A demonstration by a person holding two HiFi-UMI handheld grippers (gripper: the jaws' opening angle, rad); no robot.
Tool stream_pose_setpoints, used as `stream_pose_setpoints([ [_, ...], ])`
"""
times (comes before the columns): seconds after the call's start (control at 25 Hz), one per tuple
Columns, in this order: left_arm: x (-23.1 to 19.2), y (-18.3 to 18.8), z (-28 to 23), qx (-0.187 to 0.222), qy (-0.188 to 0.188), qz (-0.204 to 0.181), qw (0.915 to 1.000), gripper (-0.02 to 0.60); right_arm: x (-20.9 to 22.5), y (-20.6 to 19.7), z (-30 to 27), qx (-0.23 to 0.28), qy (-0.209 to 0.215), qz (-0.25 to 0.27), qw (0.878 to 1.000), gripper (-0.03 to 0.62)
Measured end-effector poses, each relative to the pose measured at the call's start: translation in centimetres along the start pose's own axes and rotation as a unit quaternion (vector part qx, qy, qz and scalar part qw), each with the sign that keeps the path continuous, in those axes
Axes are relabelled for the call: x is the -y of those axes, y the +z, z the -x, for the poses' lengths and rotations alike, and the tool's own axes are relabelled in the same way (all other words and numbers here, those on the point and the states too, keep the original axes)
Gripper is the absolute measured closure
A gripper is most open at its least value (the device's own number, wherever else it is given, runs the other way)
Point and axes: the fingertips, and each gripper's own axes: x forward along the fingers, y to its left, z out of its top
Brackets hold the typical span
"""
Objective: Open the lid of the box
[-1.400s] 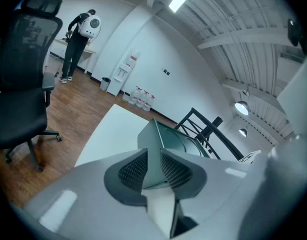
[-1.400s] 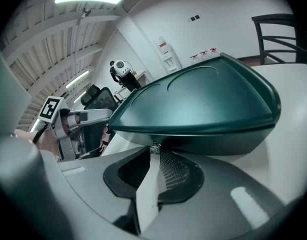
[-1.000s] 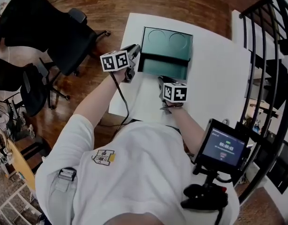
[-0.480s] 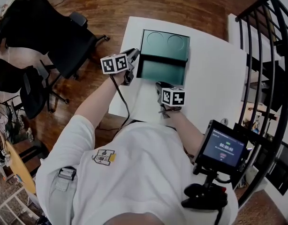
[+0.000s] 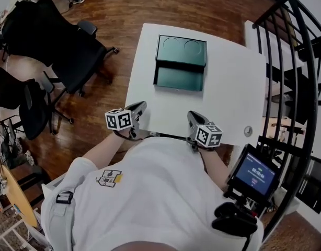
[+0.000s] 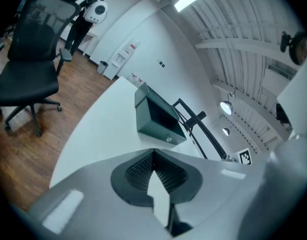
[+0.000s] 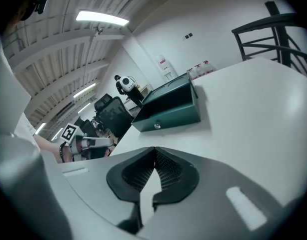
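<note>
Green box (image 5: 179, 79) well ahead of both grippers, lid (image 5: 181, 50) open at its far side, task looks done | left gripper (image 5: 140, 107) pressed together, empty | right gripper (image 5: 192, 116) pressed together, empty | both at near table (image 5: 228, 88) edge, likely nothing left to grip

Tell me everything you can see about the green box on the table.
The box is a dark green rectangular case, smooth and hard-looking, perhaps plastic or painted metal. Its lid is swung open at the far side, showing two round recesses inside. No contents show in the base, which has a small silvery knob on its front wall. It sits flat on the white table, toward its far edge, touching nothing else.
</note>
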Motion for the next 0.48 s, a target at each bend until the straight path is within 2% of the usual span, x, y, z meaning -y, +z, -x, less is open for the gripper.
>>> stream_pose_setpoints([
  [0.12, 0.4, -4.5, 0.9, -0.033, -0.003, -0.005, 0.9994, 0.581, 0.7, -3.2, 1.6, -0.006, -0.023, -0.019, 1.0, 0.594],
  [0.2, 0.4, -5.8, 0.9, -0.049, -0.003, -0.013, 0.9987, 0.581, 0.9, -4.1, 1.8, -0.003, -0.029, -0.035, 0.999, 0.594],
  [0.48, 0.8, -4.8, -0.3, -0.063, -0.009, -0.045, 0.997, 0.581, 1.1, -2.4, 1.3, 0.009, -0.032, -0.02, 0.999, 0.594],
])
